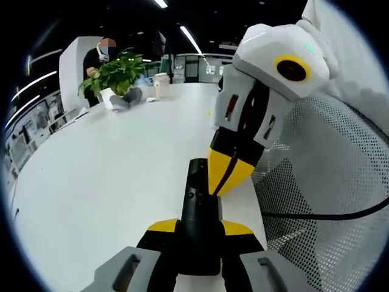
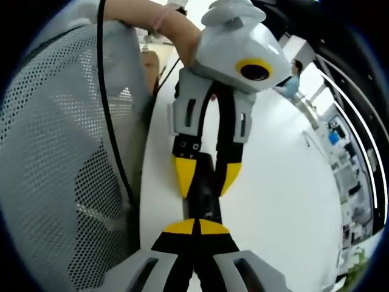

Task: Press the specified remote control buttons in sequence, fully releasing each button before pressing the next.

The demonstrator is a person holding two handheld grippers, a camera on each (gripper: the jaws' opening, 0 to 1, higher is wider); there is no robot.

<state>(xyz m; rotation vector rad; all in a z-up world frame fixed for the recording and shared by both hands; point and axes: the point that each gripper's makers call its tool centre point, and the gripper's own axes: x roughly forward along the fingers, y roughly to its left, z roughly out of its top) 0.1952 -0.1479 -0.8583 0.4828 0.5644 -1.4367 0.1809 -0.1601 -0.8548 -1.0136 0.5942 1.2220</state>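
Note:
A black remote control (image 1: 198, 207) lies lengthwise between my left gripper's (image 1: 199, 226) yellow-tipped jaws, which are shut on its sides above the white table (image 1: 109, 182). My right gripper (image 1: 226, 176) reaches in from the upper right with its yellow jaws shut together, the tips resting against the remote's right edge near its far end. In the right gripper view my own right gripper (image 2: 197, 226) is shut, its tips touching the remote (image 2: 205, 191), and the left gripper (image 2: 208, 176) opposite grips that remote on both sides. The buttons under the tips are hidden.
A grey mesh chair back (image 1: 328, 182) stands close at the table's edge, with a black cable (image 1: 328, 216) across it. At the table's far end are a potted plant (image 1: 115, 76), a pale cup (image 1: 161, 85) and a seated person (image 1: 100, 58).

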